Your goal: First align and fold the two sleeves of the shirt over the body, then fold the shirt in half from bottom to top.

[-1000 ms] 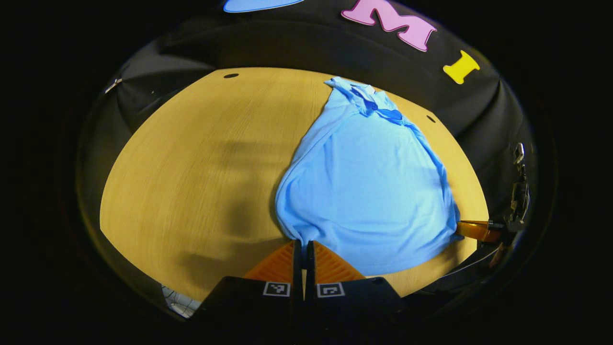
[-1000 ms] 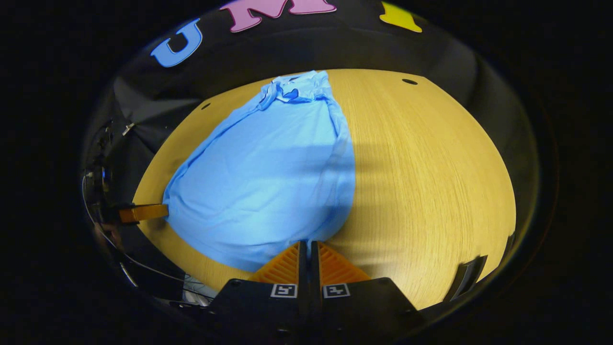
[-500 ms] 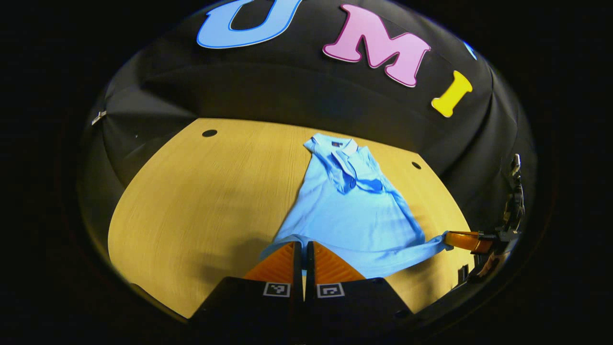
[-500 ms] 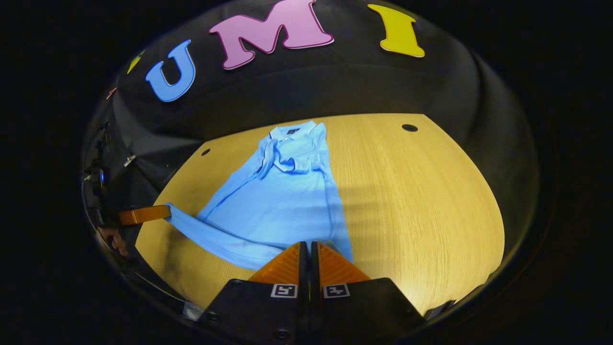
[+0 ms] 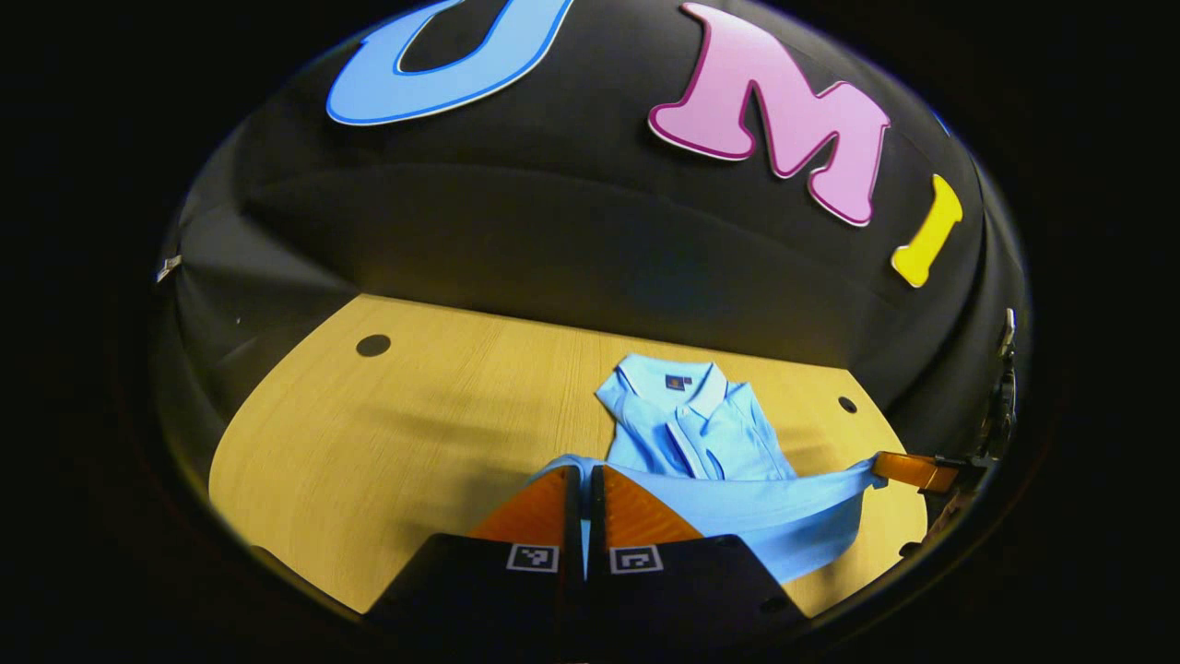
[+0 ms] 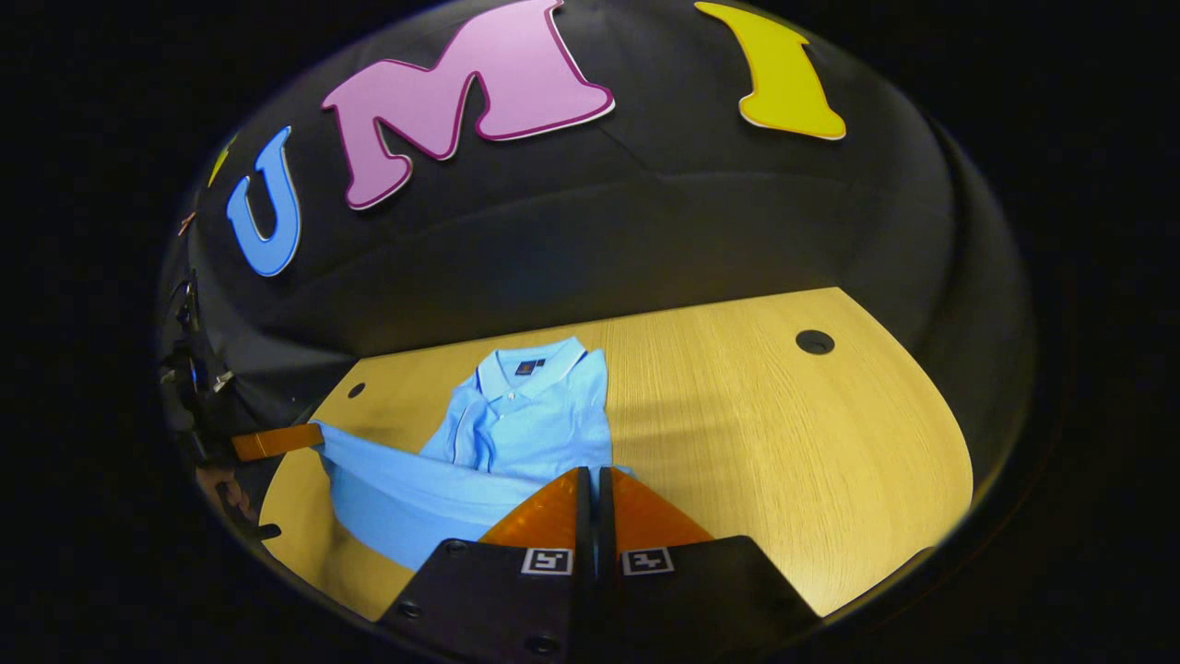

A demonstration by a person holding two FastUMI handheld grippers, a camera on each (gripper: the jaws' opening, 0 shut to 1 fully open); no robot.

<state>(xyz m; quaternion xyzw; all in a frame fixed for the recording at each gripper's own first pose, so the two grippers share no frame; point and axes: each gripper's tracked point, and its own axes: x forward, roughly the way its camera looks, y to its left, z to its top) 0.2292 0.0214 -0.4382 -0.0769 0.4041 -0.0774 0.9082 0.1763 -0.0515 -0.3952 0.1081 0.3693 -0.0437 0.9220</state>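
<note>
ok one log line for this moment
stage: bottom-to-top fold | left tool: shut on hem | right tool: shut on hem | polo shirt: hem lifted toward collar

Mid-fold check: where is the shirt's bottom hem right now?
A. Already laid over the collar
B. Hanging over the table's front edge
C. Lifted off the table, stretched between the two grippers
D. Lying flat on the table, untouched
C: the left gripper and right gripper each pinch a corner of the shirt, and its hem spans raised between them, short of the collar, above the table.
</note>
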